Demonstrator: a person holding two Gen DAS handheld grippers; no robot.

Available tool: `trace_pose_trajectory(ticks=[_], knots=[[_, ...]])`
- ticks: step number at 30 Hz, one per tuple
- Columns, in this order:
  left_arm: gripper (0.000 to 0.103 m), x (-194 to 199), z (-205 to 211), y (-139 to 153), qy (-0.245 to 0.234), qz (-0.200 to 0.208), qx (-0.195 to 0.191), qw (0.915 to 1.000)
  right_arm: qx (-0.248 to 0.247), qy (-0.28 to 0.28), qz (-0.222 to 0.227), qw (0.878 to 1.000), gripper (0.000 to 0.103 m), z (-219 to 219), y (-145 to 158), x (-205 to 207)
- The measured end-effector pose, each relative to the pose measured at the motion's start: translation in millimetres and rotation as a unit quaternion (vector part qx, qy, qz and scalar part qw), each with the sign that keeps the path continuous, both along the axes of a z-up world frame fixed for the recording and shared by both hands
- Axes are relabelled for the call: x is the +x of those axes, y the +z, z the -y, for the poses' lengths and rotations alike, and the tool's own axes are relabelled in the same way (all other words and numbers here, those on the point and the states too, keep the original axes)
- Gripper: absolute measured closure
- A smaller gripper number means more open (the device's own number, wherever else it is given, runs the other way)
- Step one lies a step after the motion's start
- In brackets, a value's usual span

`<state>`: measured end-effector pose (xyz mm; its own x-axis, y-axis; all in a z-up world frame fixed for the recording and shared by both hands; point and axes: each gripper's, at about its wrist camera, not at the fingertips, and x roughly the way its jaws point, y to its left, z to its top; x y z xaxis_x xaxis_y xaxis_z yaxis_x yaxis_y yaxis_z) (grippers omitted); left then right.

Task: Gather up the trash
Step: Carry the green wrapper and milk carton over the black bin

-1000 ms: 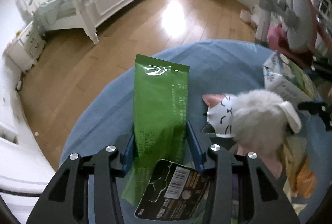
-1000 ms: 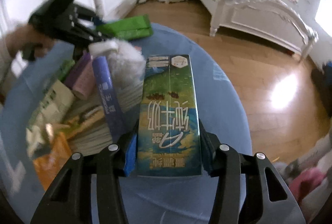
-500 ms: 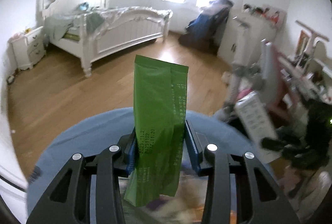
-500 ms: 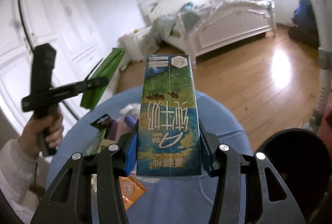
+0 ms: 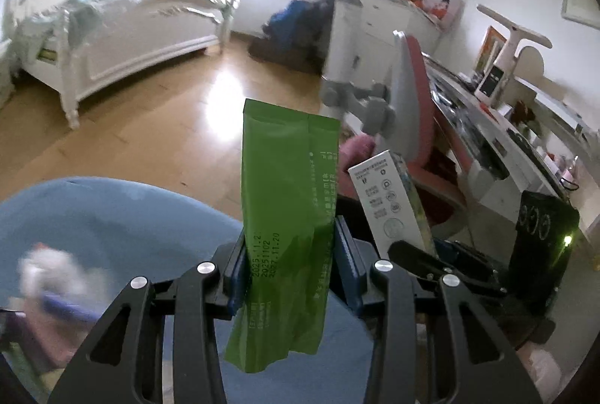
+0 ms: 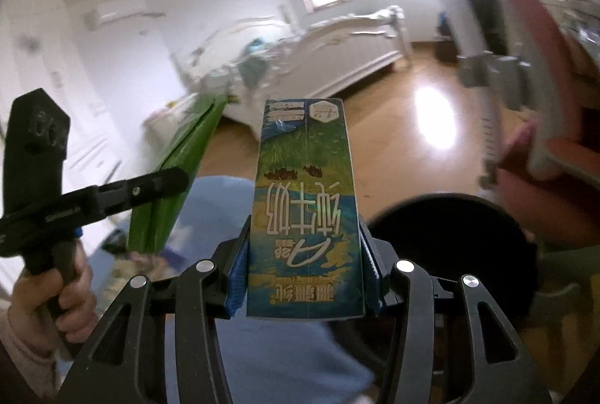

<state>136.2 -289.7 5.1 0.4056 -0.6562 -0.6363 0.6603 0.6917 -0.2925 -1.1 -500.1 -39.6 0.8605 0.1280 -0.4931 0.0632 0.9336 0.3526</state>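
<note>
Between the jaws, left: left gripper (image 5: 288, 263) pinches a green packet (image 5: 287, 216) by its lower half, blue pads pressed on both edges; packet stands upright, its bottom end hanging below the pads.
Between the jaws, right: right gripper (image 6: 303, 276) clamps a milk carton (image 6: 305, 213), blue pads flat against both side walls; carton upright, its print upside down in the right wrist view.
Packet position: lifted clear of the table (image 5: 112, 216), in the air above its blue edge.
Carton position: also off the table, held just beside the packet; in the left wrist view its white back panel (image 5: 386, 201) sits to the right of the packet.
Cross-check: right wrist view shows the left gripper (image 6: 123, 196) from the side, a hand (image 6: 56, 299) around its handle, the green packet (image 6: 176, 179) slanting up from it.
Bin: dark round opening of a black bin (image 6: 450, 254) lies just beyond and right of the carton.
Table clutter: blurred items at far left of the left wrist view, not identifiable.
Room: white bed (image 5: 123, 36), wooden floor (image 5: 168, 134), pink-and-grey chair (image 5: 412, 104), cluttered desk along the right wall.
</note>
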Motion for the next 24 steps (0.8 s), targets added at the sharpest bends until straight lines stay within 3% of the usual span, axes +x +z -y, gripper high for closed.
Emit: trace_pose_trajectory(ticks=[13, 24], knots=[[0.062, -18, 96, -45, -0.059, -0.035, 0.023, 0.9974, 0.018, -0.087, -0.034, 0.995, 0.054, 86, -59, -13], [0.062, -19, 117, -61, -0.067, -0.046, 0.045, 0.9957, 0.029, -0.103, -0.049, 0.993, 0.054, 106, -83, -13]])
